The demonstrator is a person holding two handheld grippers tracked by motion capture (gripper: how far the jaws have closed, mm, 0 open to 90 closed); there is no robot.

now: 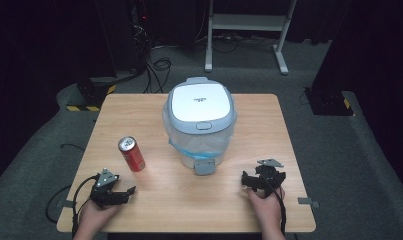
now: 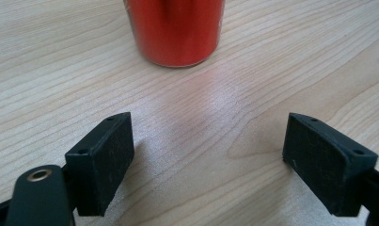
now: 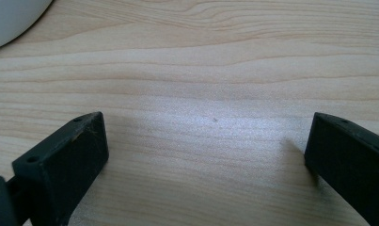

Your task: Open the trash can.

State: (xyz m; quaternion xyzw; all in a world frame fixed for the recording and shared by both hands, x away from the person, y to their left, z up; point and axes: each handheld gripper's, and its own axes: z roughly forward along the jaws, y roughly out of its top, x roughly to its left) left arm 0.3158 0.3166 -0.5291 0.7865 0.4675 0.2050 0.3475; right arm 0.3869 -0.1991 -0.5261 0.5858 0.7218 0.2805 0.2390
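centrally on the wooden table (image 1: 269,130) stands a white lidded bin (image 1: 201,122) lined with a clear bag, its grey pedal facing the person, while a red can (image 1: 131,153) stands upright to the left of it, near but apart. below the can, the left gripper (image 1: 123,191) rests at the near left of the table with jaws spread wide and nothing between them, the can's base just ahead in the left gripper view. likewise, the right gripper (image 1: 249,181) sits at the near right, jaws parted over bare wood and empty, beside the bin's base.
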